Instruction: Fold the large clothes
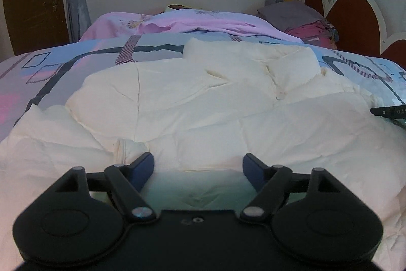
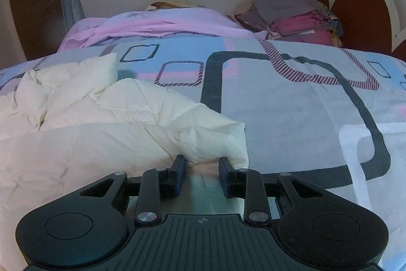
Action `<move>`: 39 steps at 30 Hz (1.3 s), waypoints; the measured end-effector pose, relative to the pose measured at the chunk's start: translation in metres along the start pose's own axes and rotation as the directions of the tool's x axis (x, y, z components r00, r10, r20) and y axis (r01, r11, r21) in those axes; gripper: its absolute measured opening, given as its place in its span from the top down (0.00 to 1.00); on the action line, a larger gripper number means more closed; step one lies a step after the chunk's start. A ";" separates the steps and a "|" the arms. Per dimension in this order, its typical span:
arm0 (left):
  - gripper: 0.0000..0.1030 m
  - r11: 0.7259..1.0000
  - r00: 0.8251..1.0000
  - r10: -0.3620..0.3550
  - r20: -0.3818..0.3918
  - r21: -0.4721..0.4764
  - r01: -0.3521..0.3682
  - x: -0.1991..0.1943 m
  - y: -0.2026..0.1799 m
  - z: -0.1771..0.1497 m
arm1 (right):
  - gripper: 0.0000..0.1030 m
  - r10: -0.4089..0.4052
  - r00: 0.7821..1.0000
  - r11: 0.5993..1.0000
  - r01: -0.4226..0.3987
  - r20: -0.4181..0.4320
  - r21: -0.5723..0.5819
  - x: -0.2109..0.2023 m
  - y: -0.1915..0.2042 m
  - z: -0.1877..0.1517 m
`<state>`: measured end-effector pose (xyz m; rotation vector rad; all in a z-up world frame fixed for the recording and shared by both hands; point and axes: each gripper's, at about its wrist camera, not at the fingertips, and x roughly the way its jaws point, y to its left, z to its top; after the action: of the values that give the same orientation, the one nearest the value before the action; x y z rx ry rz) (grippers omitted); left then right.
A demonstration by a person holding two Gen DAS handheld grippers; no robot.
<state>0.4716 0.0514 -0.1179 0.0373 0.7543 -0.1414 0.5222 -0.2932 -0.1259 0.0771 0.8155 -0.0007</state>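
My left gripper (image 1: 198, 164) is spread wide and holds nothing; it hangs just over the near edge of the cream quilt (image 1: 192, 103), which lies crumpled on the patterned bed cover (image 1: 38, 73). My right gripper (image 2: 202, 164) has its fingers half apart around the quilt's right corner (image 2: 215, 141); I cannot tell if they pinch it. Folded laundry (image 2: 299, 22) sits near the headboard (image 2: 360, 17).

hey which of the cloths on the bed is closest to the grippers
The cream quilt: it lies right at both grippers' fingertips, while the pink sheet and folded stack sit far back.
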 end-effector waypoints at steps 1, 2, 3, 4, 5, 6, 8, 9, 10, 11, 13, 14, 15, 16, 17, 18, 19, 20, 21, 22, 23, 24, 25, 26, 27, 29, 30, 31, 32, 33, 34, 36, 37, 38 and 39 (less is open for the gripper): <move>0.25 1.000 1.000 0.012 -0.004 0.004 -0.012 -0.003 -0.002 0.002 | 0.72 -0.014 1.000 1.000 0.014 0.000 -0.005 -0.005 0.002 0.002; 0.25 0.999 1.000 0.031 0.002 0.009 -0.031 -0.011 -0.005 0.004 | 0.72 -0.025 1.000 1.000 0.025 0.009 -0.016 -0.013 0.004 0.003; 0.23 0.999 0.999 0.034 0.021 0.013 -0.034 -0.019 -0.007 0.006 | 0.69 -0.021 0.999 0.999 0.021 0.027 -0.024 -0.024 0.006 0.002; 0.21 1.000 0.999 0.024 0.046 0.008 -0.024 -0.029 -0.009 0.005 | 0.53 -0.016 0.999 1.000 0.017 0.045 -0.023 -0.036 0.008 0.000; 0.19 1.000 0.998 0.006 0.066 -0.002 -0.006 -0.040 -0.012 0.003 | 0.35 -0.005 0.997 1.000 0.006 0.072 -0.020 -0.050 0.009 -0.005; 0.19 1.000 0.997 -0.007 0.076 -0.004 0.007 -0.047 -0.015 0.000 | 0.34 0.008 0.996 1.000 -0.006 0.090 -0.020 -0.061 0.011 -0.010; 0.19 1.000 0.997 -0.023 0.077 -0.001 0.023 -0.058 -0.023 -0.008 | 0.34 0.041 0.995 0.999 -0.039 0.095 -0.022 -0.081 0.016 -0.022; 0.19 1.000 0.997 -0.028 0.076 -0.005 0.029 -0.061 -0.026 -0.011 | 0.34 0.044 0.995 0.999 -0.041 0.093 -0.027 -0.087 0.020 -0.028; 0.19 1.000 0.997 -0.027 0.077 -0.011 0.028 -0.063 -0.028 -0.015 | 0.34 0.042 0.995 0.999 -0.039 0.091 -0.032 -0.091 0.023 -0.034; 0.19 0.999 0.997 -0.028 0.072 -0.017 0.029 -0.063 -0.030 -0.020 | 0.34 0.039 0.996 0.999 -0.036 0.081 -0.037 -0.093 0.026 -0.040; 0.19 1.000 1.000 -0.017 0.020 -0.009 0.017 -0.053 -0.032 -0.026 | 0.34 0.001 1.000 0.999 0.000 0.022 -0.053 -0.083 0.031 -0.051; 0.19 1.000 1.000 -0.013 -0.002 -0.003 0.013 -0.046 -0.032 -0.029 | 0.34 -0.011 1.000 0.998 0.011 -0.008 -0.055 -0.076 0.032 -0.055; 0.18 1.000 1.000 -0.014 -0.009 0.006 0.014 -0.041 -0.032 -0.031 | 0.35 -0.011 1.000 0.999 0.010 -0.018 -0.047 -0.071 0.031 -0.059; 0.17 1.000 1.000 -0.011 -0.009 0.018 0.012 -0.038 -0.032 -0.034 | 0.34 -0.011 1.000 0.999 0.011 -0.016 -0.044 -0.068 0.031 -0.060; 0.17 1.000 1.000 -0.009 -0.008 0.028 0.009 -0.035 -0.032 -0.035 | 0.34 -0.018 1.000 0.999 0.017 -0.016 -0.048 -0.067 0.032 -0.060; 0.16 1.000 1.000 -0.008 -0.008 0.030 0.008 -0.034 -0.032 -0.035 | 0.34 -0.025 1.000 0.998 0.024 -0.017 -0.050 -0.067 0.034 -0.059; 0.16 0.999 1.000 -0.007 -0.011 0.031 0.008 -0.035 -0.031 -0.034 | 0.34 -0.032 0.999 0.998 0.031 -0.013 -0.047 -0.070 0.034 -0.058; 0.18 1.000 1.000 -0.005 -0.013 0.025 0.005 -0.038 -0.030 -0.033 | 0.34 -0.033 0.999 0.999 0.033 -0.003 -0.040 -0.077 0.033 -0.058; 0.18 1.000 1.000 0.001 -0.005 0.015 -0.001 -0.044 -0.028 -0.032 | 0.34 -0.032 0.999 0.999 0.032 0.013 -0.029 -0.085 0.032 -0.059; 0.17 1.000 1.000 0.004 0.012 0.003 -0.004 -0.050 -0.025 -0.033 | 0.34 -0.031 0.999 0.999 0.031 0.028 -0.021 -0.092 0.031 -0.061; 0.16 1.000 1.000 0.008 0.028 -0.014 -0.007 -0.058 -0.019 -0.036 | 0.34 -0.032 0.999 0.999 0.033 0.039 -0.014 -0.099 0.029 -0.063; 0.16 1.000 0.999 0.013 0.036 -0.027 -0.012 -0.065 -0.014 -0.039 | 0.34 -0.035 0.998 0.999 0.035 0.046 -0.006 -0.105 0.027 -0.065; 0.16 0.999 0.999 0.024 0.046 -0.038 -0.023 -0.073 -0.008 -0.044 | 0.34 -0.037 0.998 0.999 0.036 0.053 0.005 -0.111 0.026 -0.067; 0.17 0.998 0.998 0.046 0.050 -0.053 -0.044 -0.080 0.000 -0.049 | 0.34 -0.036 0.998 0.999 0.035 0.057 0.017 -0.116 0.024 -0.067; 0.17 0.995 0.997 0.069 0.046 -0.070 -0.065 -0.086 0.008 -0.053 | 0.34 -0.038 0.997 0.999 0.036 0.063 0.032 -0.123 0.021 -0.070; 0.20 0.987 0.993 0.112 0.044 -0.125 -0.106 -0.101 0.030 -0.064 | 0.34 -0.048 0.996 0.998 0.044 0.077 0.052 -0.135 0.020 -0.075; 0.23 0.978 0.989 0.139 0.043 -0.161 -0.130 -0.109 0.043 -0.071 | 0.34 -0.052 0.995 0.997 0.048 0.079 0.061 -0.139 0.020 -0.077; 0.25 0.969 0.986 0.159 0.042 -0.196 -0.148 -0.117 0.057 -0.077 | 0.34 -0.056 0.995 0.996 0.051 0.078 0.068 -0.143 0.020 -0.078; 0.27 0.956 0.982 0.186 0.038 -0.240 -0.171 -0.126 0.073 -0.085 | 0.34 -0.056 0.996 0.996 0.051 0.075 0.075 -0.145 0.021 -0.080; 0.28 0.940 0.977 0.210 0.032 -0.281 -0.193 -0.134 0.087 -0.091 | 0.34 -0.055 0.996 0.996 0.049 0.072 0.079 -0.147 0.022 -0.082; 0.29 0.920 0.973 0.231 0.023 -0.331 -0.211 -0.143 0.103 -0.100 | 0.34 -0.052 0.996 0.996 0.047 0.069 0.079 -0.148 0.025 -0.084; 0.33 0.858 0.964 0.265 0.000 -0.457 -0.235 -0.159 0.139 -0.118 | 0.34 -0.049 0.997 0.996 0.044 0.062 0.075 -0.149 0.030 -0.086; 0.33 0.817 0.961 0.277 -0.014 -0.522 -0.243 -0.167 0.157 -0.128 | 0.34 -0.047 0.997 0.997 0.043 0.058 0.071 -0.148 0.034 -0.087; 0.35 0.777 0.957 0.289 -0.030 -0.576 -0.253 -0.174 0.172 -0.138 | 0.34 -0.044 0.997 0.997 0.040 0.057 0.068 -0.148 0.037 -0.087; 0.38 0.732 0.953 0.302 -0.036 -0.631 -0.256 -0.182 0.188 -0.149 | 0.34 -0.041 0.997 0.997 0.037 0.058 0.064 -0.147 0.041 -0.087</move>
<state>0.2653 0.2712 -0.1050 -0.4977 0.6856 0.4093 0.3594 -0.2501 -0.0753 0.1197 0.7574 -0.0649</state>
